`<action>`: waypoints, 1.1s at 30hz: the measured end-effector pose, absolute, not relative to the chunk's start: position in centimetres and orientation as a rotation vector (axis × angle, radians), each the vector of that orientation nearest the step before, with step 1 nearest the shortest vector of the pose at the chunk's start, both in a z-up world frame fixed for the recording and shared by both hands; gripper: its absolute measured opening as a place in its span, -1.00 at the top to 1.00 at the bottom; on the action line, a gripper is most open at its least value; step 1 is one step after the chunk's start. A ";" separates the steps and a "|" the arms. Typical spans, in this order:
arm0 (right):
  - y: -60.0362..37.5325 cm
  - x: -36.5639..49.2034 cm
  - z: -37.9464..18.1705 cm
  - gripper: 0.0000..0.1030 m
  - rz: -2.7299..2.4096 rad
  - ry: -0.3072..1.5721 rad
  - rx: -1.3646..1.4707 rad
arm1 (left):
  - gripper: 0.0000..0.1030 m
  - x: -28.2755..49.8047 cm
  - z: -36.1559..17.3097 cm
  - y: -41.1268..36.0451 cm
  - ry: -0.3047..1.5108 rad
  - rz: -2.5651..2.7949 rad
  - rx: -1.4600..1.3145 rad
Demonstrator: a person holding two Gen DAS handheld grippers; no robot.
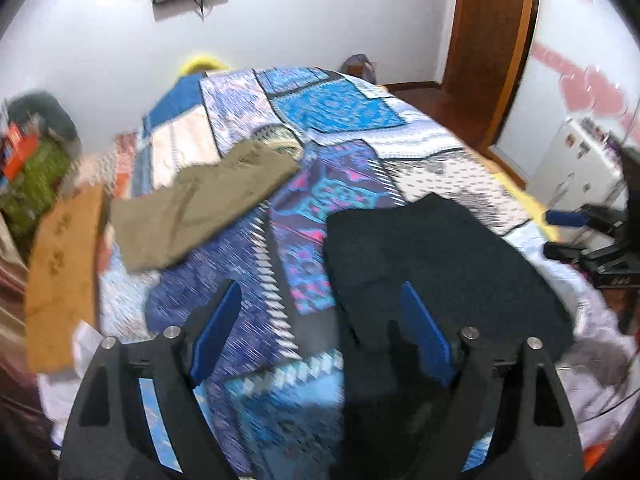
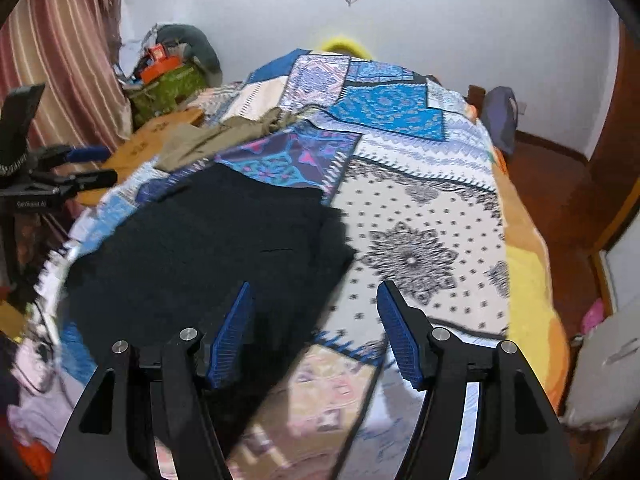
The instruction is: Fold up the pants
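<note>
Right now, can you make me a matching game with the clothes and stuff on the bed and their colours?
Things:
1. pants nearest the grippers
2. pants farther up the bed
3. gripper fingers
4. board at the bed's edge

Colours:
A. blue
B. olive-brown
C. orange-tan
D. black

Pairs: 1-D, 2-B, 3-A, 4-C
</note>
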State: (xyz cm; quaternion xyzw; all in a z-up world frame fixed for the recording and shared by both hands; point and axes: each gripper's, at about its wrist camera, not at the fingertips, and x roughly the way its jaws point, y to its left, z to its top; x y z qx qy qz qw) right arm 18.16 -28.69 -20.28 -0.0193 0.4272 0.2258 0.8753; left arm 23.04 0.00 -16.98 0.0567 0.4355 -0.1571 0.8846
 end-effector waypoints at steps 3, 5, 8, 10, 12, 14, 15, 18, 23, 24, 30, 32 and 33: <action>-28.2 17.6 -20.5 -0.32 0.488 0.892 0.027 | -0.71 22.3 -18.2 0.0 0.955 -0.366 0.052; -27.8 17.4 -21.2 -0.32 0.499 0.909 0.076 | -0.71 22.2 -19.4 -0.1 0.987 -0.360 0.035; -27.2 17.3 -22.9 -0.32 0.510 0.958 0.107 | -0.71 22.6 -21.6 -0.3 1.060 -0.374 -0.003; -27.1 17.2 -24.2 -0.32 0.513 1.003 0.142 | -0.71 22.7 -22.6 -0.3 1.097 -0.394 -0.043; -27.3 17.1 -25.4 -0.32 0.510 1.039 0.186 | -0.71 22.9 -23.4 -0.5 1.126 -0.413 -0.071; -27.9 17.1 -26.1 -0.34 0.517 1.056 0.248 | -0.71 23.3 -24.0 -0.7 1.147 -0.435 -0.086; -28.2 17.3 -26.4 -0.36 0.523 1.056 0.280 | -0.71 23.4 -24.2 -0.9 1.157 -0.444 -0.094; -28.4 17.8 -26.6 -0.42 0.527 1.057 0.292 | -0.73 24.2 -24.8 -1.4 1.183 -0.470 -0.117; -28.4 19.3 -27.2 -0.50 0.544 1.071 0.325 | -0.79 25.3 -25.1 -2.7 1.196 -0.515 -0.102; -28.3 19.5 -27.2 -0.51 0.549 1.074 0.326 | -0.81 25.5 -25.1 -3.0 1.201 -0.526 -0.097; -27.7 21.7 -27.7 -0.51 0.598 1.099 0.335 | -0.84 27.2 -25.6 -4.2 1.235 -0.569 -0.118; -27.5 22.1 -27.8 -0.51 0.613 1.107 0.339 | -0.84 27.8 -25.7 -4.3 1.237 -0.578 -0.144; -27.5 22.5 -27.9 -0.46 0.621 1.111 0.344 | -0.83 28.1 -25.7 -4.4 1.235 -0.582 -0.161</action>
